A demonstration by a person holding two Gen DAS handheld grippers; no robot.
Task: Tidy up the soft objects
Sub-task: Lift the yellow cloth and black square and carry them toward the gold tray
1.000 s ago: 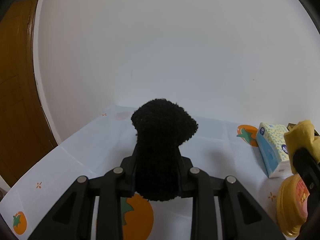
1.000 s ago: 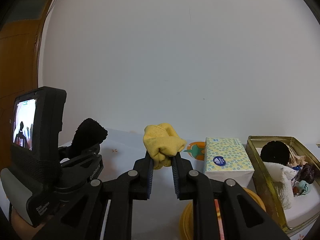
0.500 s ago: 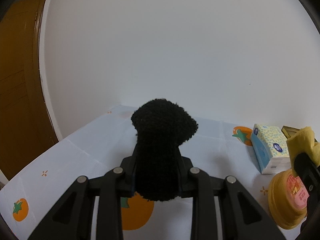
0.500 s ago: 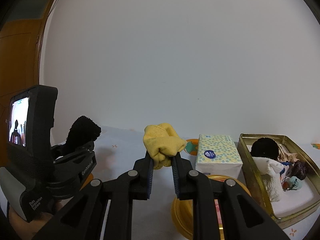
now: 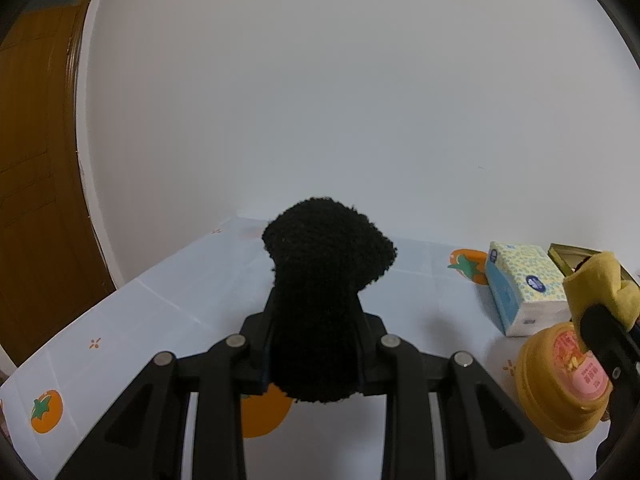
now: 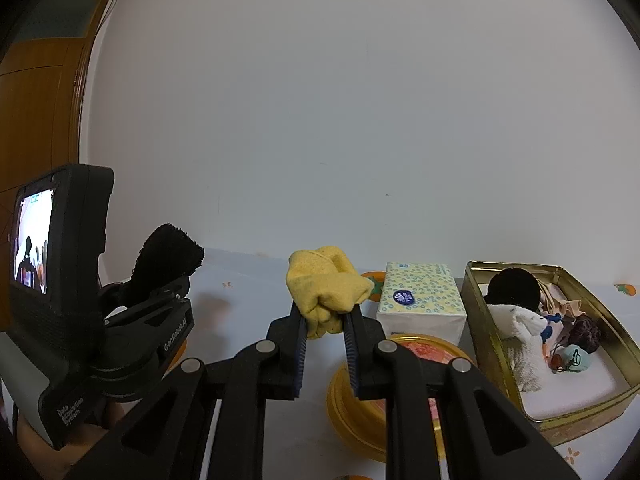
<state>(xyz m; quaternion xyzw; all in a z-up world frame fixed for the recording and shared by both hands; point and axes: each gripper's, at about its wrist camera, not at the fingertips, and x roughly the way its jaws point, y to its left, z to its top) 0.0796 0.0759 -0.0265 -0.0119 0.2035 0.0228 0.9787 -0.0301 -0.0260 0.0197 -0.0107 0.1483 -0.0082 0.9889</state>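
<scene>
Two soft things are in your grip, both held off the surface (image 5: pixel 168 300). On the left, your left gripper (image 5: pixel 314 354) is clamped on the black sock (image 5: pixel 320 280), which stands upright between the jaws. Beside it, your right gripper (image 6: pixel 325 322) pinches the bunched yellow cloth (image 6: pixel 326 284) on narrow jaws. Further right come the tissue pack (image 6: pixel 420 296) and the round yellow jar (image 6: pixel 360 400) under the gripper, then the gold tin (image 6: pixel 476 308), which already holds other soft items. The tin lies ahead and to the right, so your right hand looks nearer; its long axis runs away from you.
</scene>
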